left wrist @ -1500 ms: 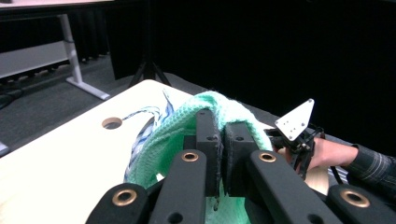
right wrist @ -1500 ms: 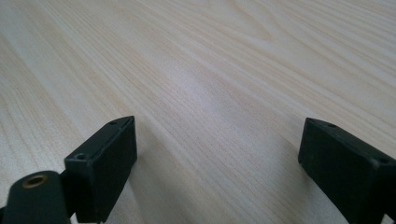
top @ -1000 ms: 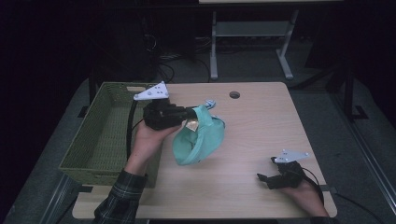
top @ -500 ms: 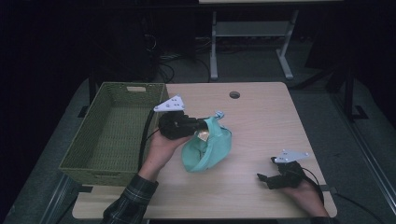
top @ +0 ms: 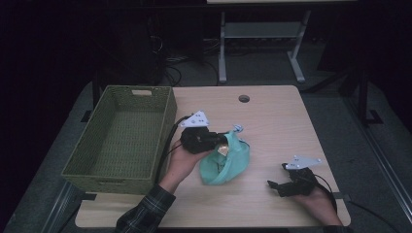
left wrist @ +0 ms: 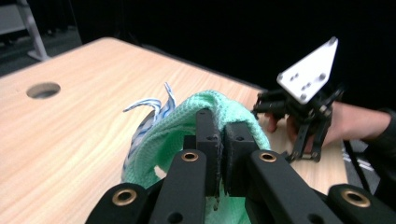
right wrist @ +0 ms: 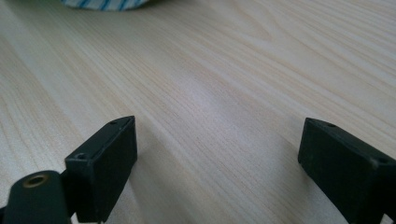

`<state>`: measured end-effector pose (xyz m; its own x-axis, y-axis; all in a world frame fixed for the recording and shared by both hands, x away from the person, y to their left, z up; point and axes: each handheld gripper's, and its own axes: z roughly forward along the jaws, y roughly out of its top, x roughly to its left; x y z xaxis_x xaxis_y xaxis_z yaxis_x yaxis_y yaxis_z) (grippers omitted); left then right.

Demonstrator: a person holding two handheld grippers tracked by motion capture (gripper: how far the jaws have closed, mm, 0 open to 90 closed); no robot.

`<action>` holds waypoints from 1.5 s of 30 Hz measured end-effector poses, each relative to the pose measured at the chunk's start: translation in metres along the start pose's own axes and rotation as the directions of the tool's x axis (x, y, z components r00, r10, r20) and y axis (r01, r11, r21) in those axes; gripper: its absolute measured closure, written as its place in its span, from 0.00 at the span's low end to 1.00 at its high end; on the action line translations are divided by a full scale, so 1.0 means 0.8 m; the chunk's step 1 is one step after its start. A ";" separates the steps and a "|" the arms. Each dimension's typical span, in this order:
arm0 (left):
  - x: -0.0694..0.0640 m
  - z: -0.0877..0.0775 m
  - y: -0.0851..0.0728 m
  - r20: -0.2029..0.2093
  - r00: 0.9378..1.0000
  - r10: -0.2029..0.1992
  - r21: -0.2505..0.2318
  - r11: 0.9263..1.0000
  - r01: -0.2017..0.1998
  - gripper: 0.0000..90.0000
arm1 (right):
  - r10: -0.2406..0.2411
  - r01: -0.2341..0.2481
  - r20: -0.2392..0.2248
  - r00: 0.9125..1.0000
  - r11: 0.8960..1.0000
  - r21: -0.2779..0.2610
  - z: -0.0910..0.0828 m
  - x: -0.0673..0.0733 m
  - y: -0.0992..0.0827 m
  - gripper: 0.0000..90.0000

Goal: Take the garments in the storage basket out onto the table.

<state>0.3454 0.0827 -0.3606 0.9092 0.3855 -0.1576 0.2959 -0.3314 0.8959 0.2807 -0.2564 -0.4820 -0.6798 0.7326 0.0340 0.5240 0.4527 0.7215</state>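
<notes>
left tool pinching a mint-green cloth, jaws pressed together on a fold of it (left gripper view: both pads close together with the green knit bunched around them). cloth sits near the middle of the surface, slightly toward the near edge, lower part resting on the wood, upper part lifted at the jaws. blue-and-white striped fabric pokes out at the cloth's far side, touching it. green woven basket along the left edge of the surface, just beside the left hand, apart from the cloth. right tool near the near-right corner, low over the surface, jaws spread wide with bare wood between them. well apart from the cloth. round cable hole near the far edge.
</notes>
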 end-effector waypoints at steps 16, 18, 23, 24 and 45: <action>0.006 0.046 -0.042 0.026 0.999 -0.029 0.131 0.991 0.025 0.96 | -0.001 0.001 0.001 1.000 1.000 0.000 0.000 0.000 0.000 0.13; 0.006 0.050 -0.048 0.033 0.999 -0.035 0.146 0.989 0.030 0.96 | -0.002 0.002 0.001 1.000 1.000 0.000 0.000 0.000 0.000 0.13; 0.004 0.062 -0.059 0.044 0.998 -0.034 0.190 0.981 0.025 0.96 | -0.002 0.002 0.000 1.000 1.000 0.000 0.000 0.000 0.000 0.13; 0.003 0.064 -0.060 0.047 0.998 -0.031 0.196 0.980 0.021 0.96 | -0.002 0.002 0.000 1.000 1.000 0.000 0.000 0.000 0.000 0.13; -0.002 0.100 -0.095 0.054 0.998 -0.033 0.318 0.948 0.014 0.95 | -0.001 0.001 0.000 1.000 1.000 0.000 0.000 0.000 0.000 0.13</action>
<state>0.3451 0.0383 -0.4621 0.9133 0.3490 -0.2098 0.3869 -0.5826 0.7148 0.2807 -0.2564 -0.4820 -0.6802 0.7323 0.0328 0.5233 0.4538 0.7213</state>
